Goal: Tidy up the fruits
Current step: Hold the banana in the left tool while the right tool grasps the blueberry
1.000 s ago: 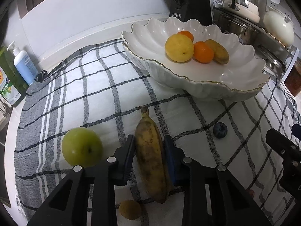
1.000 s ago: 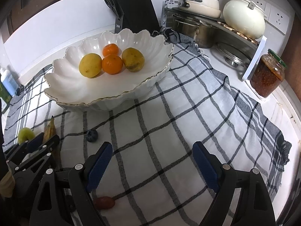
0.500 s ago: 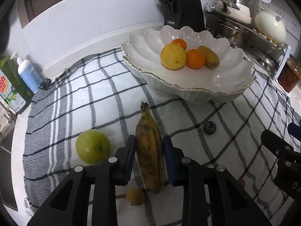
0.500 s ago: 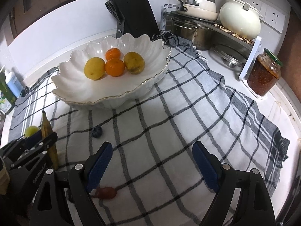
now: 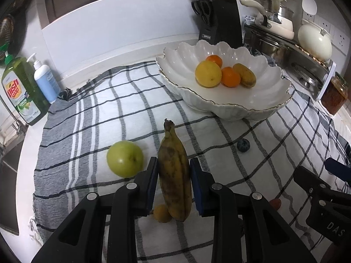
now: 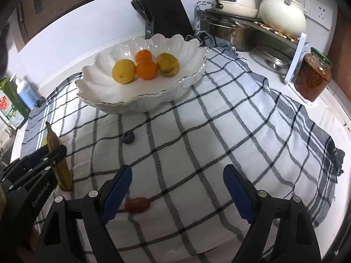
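My view's dim and a bit grainy, with soft overhead light leaving faint shadows under the apple [image 5: 125,159]. Fisheye bends the edges into black corners, and the bowl [image 6: 109,83] shows mild glare.

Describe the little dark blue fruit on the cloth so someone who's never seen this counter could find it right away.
Start at the big white scalloped bowl on the checked cloth. Just in front of the bowl, toward the camera, a blueberry lies alone on a white square. It is the only dark blue, round fruit; the small red fruit lies nearer the right gripper.
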{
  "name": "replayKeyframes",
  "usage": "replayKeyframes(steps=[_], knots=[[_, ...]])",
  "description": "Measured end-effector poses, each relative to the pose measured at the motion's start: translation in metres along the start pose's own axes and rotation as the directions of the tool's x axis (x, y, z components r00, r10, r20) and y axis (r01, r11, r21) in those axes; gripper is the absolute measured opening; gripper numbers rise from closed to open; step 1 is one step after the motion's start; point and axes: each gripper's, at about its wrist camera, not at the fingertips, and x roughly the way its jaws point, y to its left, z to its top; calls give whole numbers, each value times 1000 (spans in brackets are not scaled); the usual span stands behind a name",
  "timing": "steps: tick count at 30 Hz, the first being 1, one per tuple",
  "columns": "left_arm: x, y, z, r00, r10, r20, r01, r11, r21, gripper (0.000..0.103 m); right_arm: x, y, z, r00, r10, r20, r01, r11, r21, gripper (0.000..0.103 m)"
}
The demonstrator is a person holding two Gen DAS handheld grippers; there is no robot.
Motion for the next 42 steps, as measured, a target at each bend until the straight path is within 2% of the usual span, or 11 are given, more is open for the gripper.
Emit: replayKeyframes(steps=[10, 13, 20, 27, 38, 42], knots=[[-16, 24, 10, 999, 35, 28, -34, 998, -43, 29, 6, 18, 20, 998, 43, 37, -41, 998, -38, 85], [-16, 36, 12, 998, 52, 29, -50, 997, -63, 29, 16, 31, 28, 998, 51, 44, -48, 996, -72, 80], [-10, 57, 16, 997, 78, 21, -75, 992, -101, 29, 49, 55, 35, 996, 91, 10, -89, 987, -131, 59], [-3, 67, 20, 996, 84, 6, -82, 990, -117, 29, 67, 68, 37, 996, 89, 0, -87, 982, -167, 43], [2, 69, 22, 997, 75, -3, -75, 990, -123, 29, 83, 73, 31, 997, 71, -40, -77, 978, -193, 23], [2, 68, 23, 997, 71, 0, -71, 990, -118, 29, 82, 72, 29, 997, 73, -36, -79, 978, -193, 22]])
